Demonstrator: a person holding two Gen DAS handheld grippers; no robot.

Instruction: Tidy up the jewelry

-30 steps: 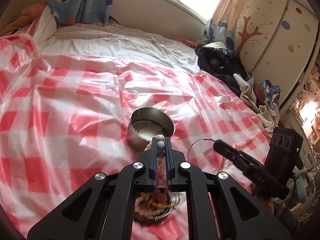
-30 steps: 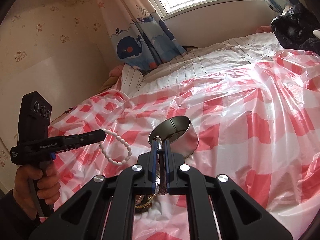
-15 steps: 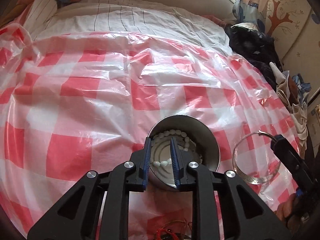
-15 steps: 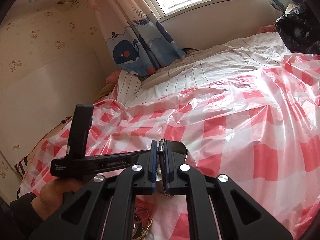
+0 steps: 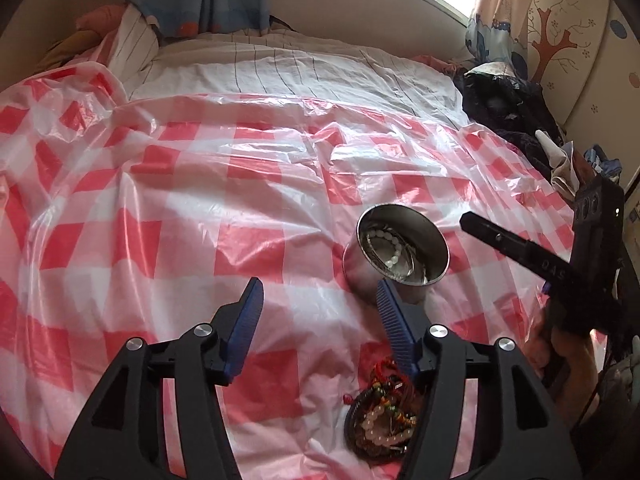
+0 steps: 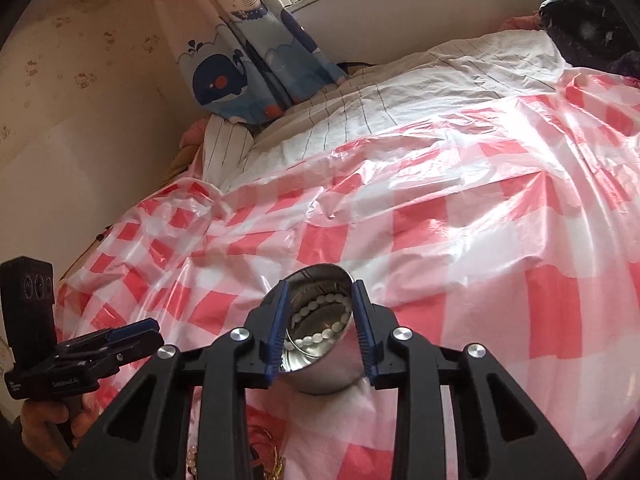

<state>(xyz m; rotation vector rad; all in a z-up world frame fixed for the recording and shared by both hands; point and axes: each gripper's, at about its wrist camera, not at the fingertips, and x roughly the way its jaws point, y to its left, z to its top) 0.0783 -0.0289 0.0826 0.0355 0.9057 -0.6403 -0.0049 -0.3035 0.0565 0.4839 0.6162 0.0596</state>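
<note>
Steel cup: stands on the red-checked plastic sheet over the bed, holding a white bead bracelet and a thin metal bangle. Left claw and right claw: jaws have just been opening, now wide and empty, right one poised over the cup. Next pick, judged: the tangled bead pile near the cup; pinch one strand only, lift clear before carrying.
</note>
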